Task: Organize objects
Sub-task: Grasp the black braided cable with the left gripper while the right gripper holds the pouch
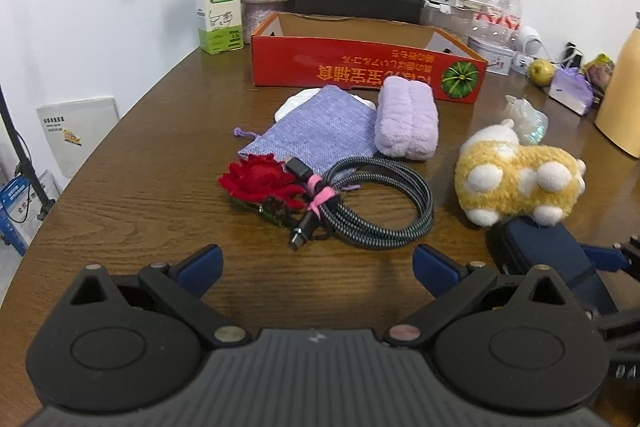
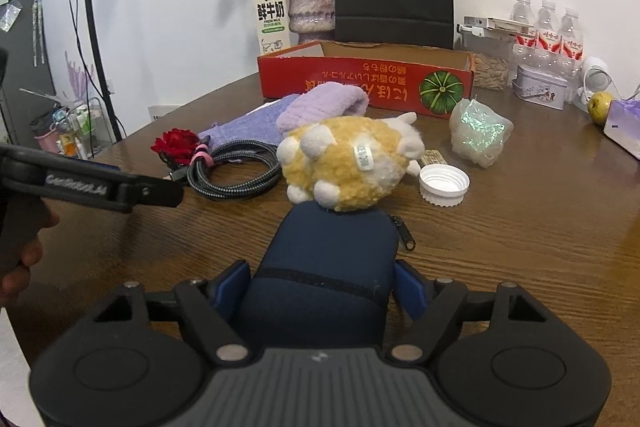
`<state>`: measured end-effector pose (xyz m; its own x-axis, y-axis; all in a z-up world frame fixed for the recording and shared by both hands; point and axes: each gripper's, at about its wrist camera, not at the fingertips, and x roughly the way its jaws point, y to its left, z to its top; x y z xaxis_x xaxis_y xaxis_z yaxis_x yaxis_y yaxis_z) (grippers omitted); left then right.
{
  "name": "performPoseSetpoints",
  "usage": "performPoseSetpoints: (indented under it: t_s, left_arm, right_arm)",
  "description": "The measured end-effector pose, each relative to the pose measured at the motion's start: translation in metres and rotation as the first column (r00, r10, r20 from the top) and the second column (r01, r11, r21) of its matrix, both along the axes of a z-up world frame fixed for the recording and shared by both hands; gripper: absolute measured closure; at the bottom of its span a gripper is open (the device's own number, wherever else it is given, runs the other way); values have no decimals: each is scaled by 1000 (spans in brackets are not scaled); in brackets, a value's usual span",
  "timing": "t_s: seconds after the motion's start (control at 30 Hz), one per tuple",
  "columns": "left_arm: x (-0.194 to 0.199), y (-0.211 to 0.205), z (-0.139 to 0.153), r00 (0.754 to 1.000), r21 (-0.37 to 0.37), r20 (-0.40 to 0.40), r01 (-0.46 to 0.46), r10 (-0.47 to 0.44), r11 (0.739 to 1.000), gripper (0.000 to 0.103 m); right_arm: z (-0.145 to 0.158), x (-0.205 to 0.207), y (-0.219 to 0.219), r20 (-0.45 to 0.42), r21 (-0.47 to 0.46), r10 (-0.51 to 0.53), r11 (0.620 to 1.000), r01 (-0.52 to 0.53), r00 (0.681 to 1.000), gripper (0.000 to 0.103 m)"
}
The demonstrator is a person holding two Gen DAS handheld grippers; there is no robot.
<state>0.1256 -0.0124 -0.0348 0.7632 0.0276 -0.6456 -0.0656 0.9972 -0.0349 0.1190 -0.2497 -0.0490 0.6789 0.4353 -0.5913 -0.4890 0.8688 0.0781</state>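
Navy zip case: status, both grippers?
Right hand-held gripper shut on navy zip case. Left hand-held gripper open, empty. Yellow plush toy touching case's far end.

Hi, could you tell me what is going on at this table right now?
A person is tidying a wooden table with two handheld grippers. The right gripper has its fingers on either side of a navy zip case, which touches a yellow plush toy. The left gripper is open and empty, pointing at a coiled cable and a red fabric rose. The red cardboard box behind them shows nothing inside from here.
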Motion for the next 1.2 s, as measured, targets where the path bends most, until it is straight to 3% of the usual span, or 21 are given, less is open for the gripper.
performPoseSetpoints:
  t_s: [0.17, 0.27, 0.33, 0.43, 0.83, 1.2]
  left_arm:
    - [14, -7, 2, 999, -9, 7, -48, 48, 999, 0]
    - [24, -8, 1, 997, -19, 1, -72, 72, 997, 9]
    - [31, -12, -3, 997, -3, -20, -78, 78, 997, 30]
    - [36, -13, -7, 996, -16, -39, -84, 83, 996, 47]
    - [-7, -3, -4, 997, 11, -68, 21, -20, 1000, 53]
    - [-47, 15, -1, 995, 35, -86, 49, -46, 998, 53]
  right_arm:
    - [-2, 3, -2, 5, 6, 13, 1000, -13, 1000, 27]
    - [-2, 4, -2, 6, 5, 15, 1000, -15, 1000, 26]
    - [-2, 4, -2, 5, 6, 15, 1000, -15, 1000, 26]
    - [-2, 4, -2, 4, 5, 16, 1000, -16, 1000, 26]
    - [-3, 2, 0, 16, -14, 13, 1000, -13, 1000, 25]
    - [-3, -4, 1, 25, -17, -4, 1000, 5, 1000, 26]
